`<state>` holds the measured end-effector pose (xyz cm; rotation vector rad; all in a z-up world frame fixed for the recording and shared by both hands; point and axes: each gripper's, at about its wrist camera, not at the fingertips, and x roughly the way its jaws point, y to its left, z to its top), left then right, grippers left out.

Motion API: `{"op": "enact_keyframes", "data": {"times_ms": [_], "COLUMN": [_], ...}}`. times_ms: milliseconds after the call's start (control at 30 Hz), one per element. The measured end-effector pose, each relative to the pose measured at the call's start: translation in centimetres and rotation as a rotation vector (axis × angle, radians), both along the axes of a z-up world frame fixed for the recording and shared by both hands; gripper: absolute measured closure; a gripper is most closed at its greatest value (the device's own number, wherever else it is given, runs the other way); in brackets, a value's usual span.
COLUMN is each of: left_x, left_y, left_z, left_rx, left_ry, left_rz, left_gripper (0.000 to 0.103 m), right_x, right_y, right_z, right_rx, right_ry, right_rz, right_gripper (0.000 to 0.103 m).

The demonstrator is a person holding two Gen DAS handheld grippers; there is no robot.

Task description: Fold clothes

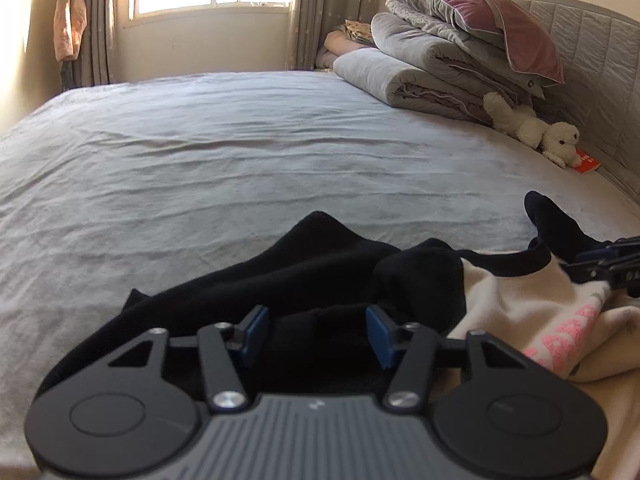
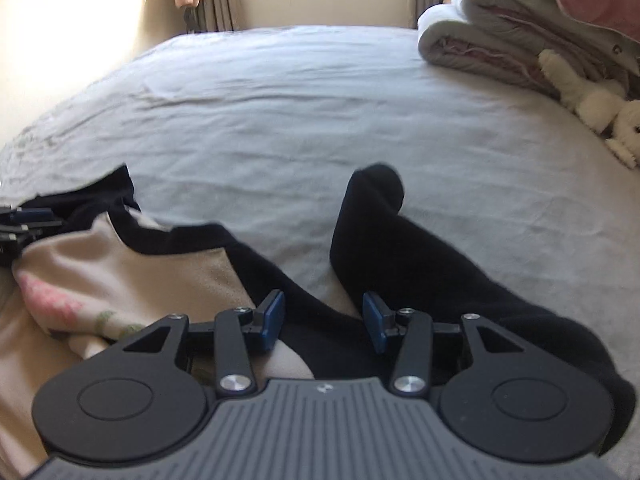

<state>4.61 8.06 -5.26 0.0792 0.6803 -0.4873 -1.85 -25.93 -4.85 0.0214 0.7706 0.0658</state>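
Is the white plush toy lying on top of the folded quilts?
No, the plush toy lies on the bed sheet in front of the stacked quilts, not on top of them.

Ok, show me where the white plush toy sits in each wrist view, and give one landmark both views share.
Left wrist view: the white plush toy lies at the right, on the bed against the grey headboard, below the folded quilts.
Right wrist view: the toy is at the far right edge, partly cut off, blurred.
Shared landmark: the folded quilts just above it.
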Motion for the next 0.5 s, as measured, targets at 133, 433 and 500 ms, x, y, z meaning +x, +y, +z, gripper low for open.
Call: {"op": "enact_keyframes", "data": {"times_ms": [133, 433, 500], "left_x": [-0.5, -1.5, -1.5], "left_y": [0.1, 1.6, 2.0], "left_z": [0.3, 2.6, 3.1], "left_rx": [0.01, -0.062, -0.094], "left_ry": [0.006, -0.101, -0.146], "left_rz": [-0.02, 0.117, 0.162], "left_gripper": [0.082, 0.095, 0.095], "right_x": [-0.6, -2.2, -2.5], "right_y": [0.6, 1.8, 1.9], "right_z": [-0.1, 1.9, 2.8], "right_rx": [-0.023, -0.121, -0.146], "right_ry": [-0.004, -0.128, -0.182], "right_rz": [0.059, 0.026, -0.02], "right_gripper": [0.074, 0.098, 0.098]}}
